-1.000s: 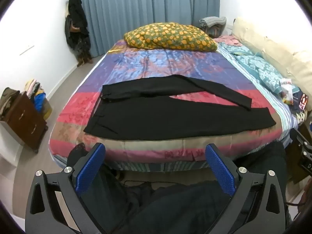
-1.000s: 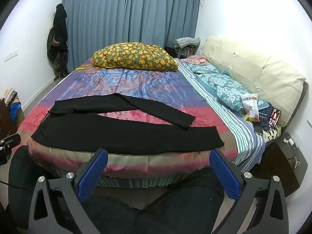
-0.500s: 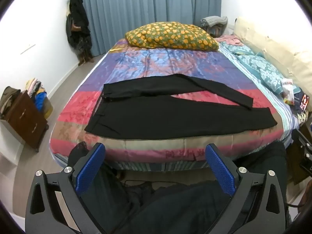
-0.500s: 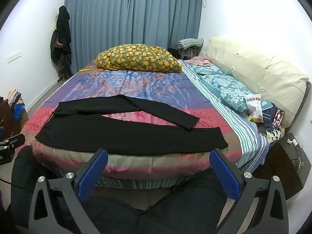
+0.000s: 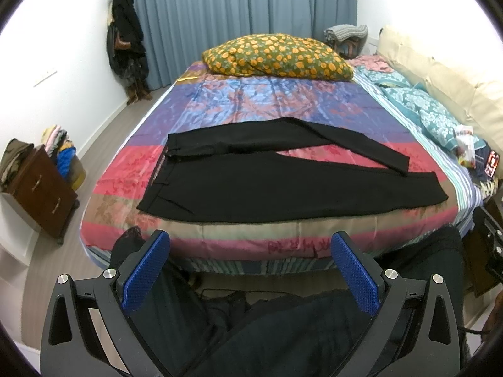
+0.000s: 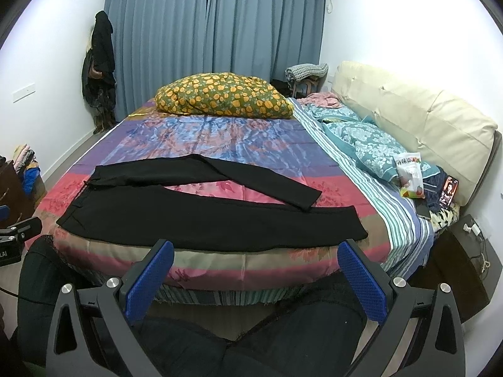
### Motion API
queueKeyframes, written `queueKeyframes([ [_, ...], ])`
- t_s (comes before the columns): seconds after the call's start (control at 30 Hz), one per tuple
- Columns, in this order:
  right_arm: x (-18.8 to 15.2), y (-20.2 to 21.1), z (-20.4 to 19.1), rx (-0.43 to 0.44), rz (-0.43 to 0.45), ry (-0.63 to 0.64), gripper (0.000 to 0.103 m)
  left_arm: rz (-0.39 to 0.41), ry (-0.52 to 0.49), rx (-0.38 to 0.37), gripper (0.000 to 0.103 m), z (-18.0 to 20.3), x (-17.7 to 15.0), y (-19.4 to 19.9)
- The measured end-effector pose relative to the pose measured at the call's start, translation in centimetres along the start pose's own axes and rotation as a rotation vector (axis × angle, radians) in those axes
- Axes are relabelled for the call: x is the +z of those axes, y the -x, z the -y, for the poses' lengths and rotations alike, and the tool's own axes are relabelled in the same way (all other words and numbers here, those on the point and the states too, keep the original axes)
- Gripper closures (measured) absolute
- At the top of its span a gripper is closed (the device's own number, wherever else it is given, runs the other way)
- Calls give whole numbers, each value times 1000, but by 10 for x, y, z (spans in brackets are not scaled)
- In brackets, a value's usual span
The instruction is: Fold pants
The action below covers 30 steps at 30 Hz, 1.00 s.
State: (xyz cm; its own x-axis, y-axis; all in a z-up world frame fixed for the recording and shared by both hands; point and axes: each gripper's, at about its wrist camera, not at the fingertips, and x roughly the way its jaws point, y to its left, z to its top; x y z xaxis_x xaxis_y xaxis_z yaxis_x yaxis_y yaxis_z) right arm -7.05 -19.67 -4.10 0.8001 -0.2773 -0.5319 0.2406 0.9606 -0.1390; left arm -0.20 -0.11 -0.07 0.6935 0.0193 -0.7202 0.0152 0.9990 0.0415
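Black pants [image 5: 251, 185] [image 6: 201, 213] lie flat across the near end of the bed, waistband to the left, both legs reaching right. The far leg angles over toward the near leg's cuff. My left gripper [image 5: 250, 248] hovers short of the bed's front edge, open, blue pads wide apart with nothing between them. My right gripper [image 6: 256, 256] is likewise open and empty, held in front of the bed near the pants' right half. Dark-clothed legs of a person fill the bottom of both views.
The bed carries a multicoloured quilt [image 5: 267, 103] with a yellow-flowered pillow [image 5: 276, 56] at the far end. Teal bedding [image 6: 367, 138], a snack bag [image 6: 408, 172] and a cream headboard [image 6: 424, 119] line the right side. A brown drawer unit [image 5: 41, 188] stands left on the floor.
Both views have risen and shifted slightly, so the bed and pants sit a bit further right and lower in the right wrist view. The pants have not moved; both grippers stay open.
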Motion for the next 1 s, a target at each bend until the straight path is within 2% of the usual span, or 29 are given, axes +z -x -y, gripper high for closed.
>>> queueKeyframes([
  [1.0, -5, -11, 4, 7, -39, -12, 0, -8, -1, 5, 1, -7, -3, -4],
])
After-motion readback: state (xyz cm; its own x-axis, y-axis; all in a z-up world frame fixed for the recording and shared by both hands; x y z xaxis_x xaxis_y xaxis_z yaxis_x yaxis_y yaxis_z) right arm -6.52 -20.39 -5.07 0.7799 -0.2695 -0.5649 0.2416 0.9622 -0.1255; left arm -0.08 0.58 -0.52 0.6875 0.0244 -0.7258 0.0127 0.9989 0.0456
